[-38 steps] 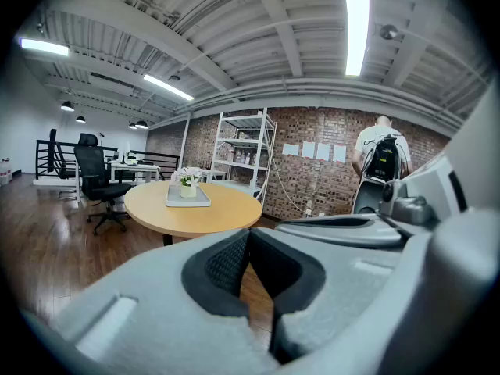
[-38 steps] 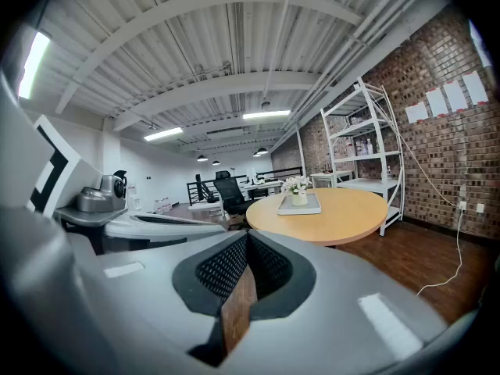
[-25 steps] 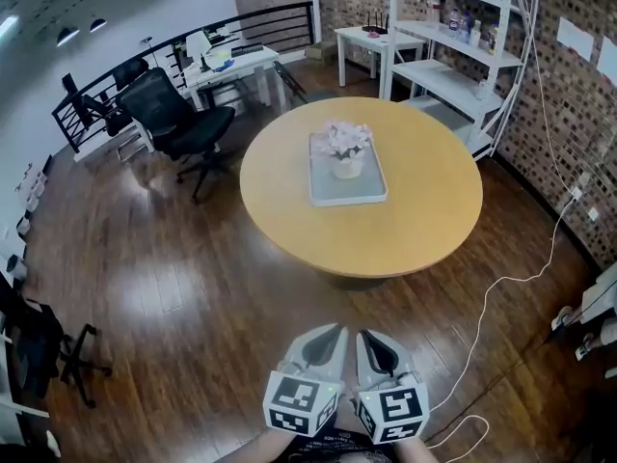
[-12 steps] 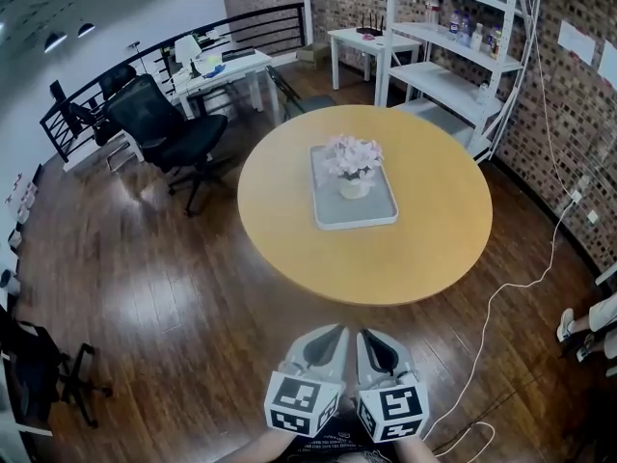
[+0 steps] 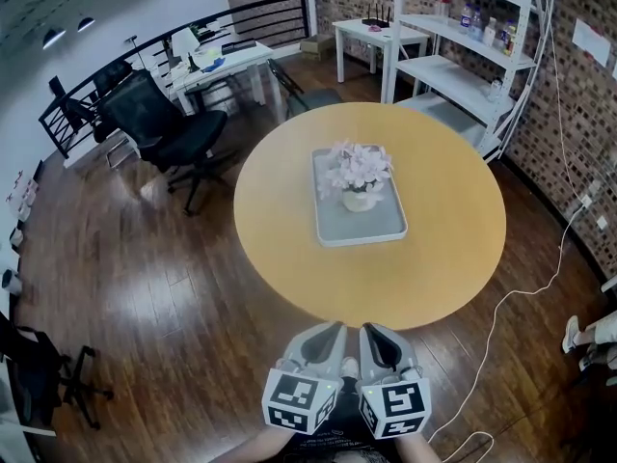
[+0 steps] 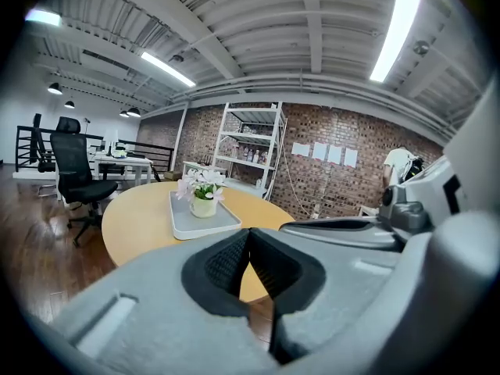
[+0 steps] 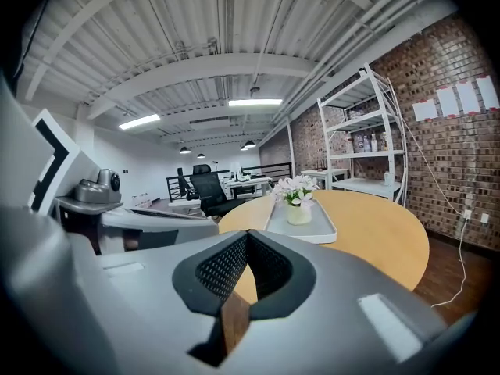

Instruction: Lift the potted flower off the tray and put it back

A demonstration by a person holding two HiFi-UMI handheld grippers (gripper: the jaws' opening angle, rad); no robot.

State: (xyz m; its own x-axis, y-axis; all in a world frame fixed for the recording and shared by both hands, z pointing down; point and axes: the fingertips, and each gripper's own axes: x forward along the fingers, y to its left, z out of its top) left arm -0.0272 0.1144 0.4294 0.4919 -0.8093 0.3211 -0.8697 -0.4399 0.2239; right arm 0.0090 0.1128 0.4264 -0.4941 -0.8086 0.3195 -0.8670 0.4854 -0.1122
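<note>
**Both claws shut and empty, short of the table; flower on its tray**

I have the left gripper [image 5: 326,340] and the right gripper [image 5: 378,343] side by side at the bottom of the head view. They are nearly touching each other, over the dark wooden floor [image 5: 145,287] just short of the near edge of the round light-wood table [image 5: 289,249]. Their marker cubes face up at me.

In the left gripper view the black ribbed pads meet at the tips with nothing between them. The right gripper view shows the same: jaws pressed together and holding nothing. Both claws point across the tabletop at the flower.

The potted flower [image 5: 360,177], pale pink blooms in a small cream pot, stands upright on the grey rectangular tray [image 5: 333,222]. It sits in the far half of the tray, and the near half is bare. The tray lies flat around the middle of the table, with its long side running away from me. Both grippers are well apart from tray and pot.

Beyond the table on the left I see a black office chair [image 5: 159,123] and a white desk [image 5: 222,61]. White metal shelving [image 5: 463,61] stands against the brick wall on the right. A white cable [image 5: 501,307] trails over the floor by the table's right side.
</note>
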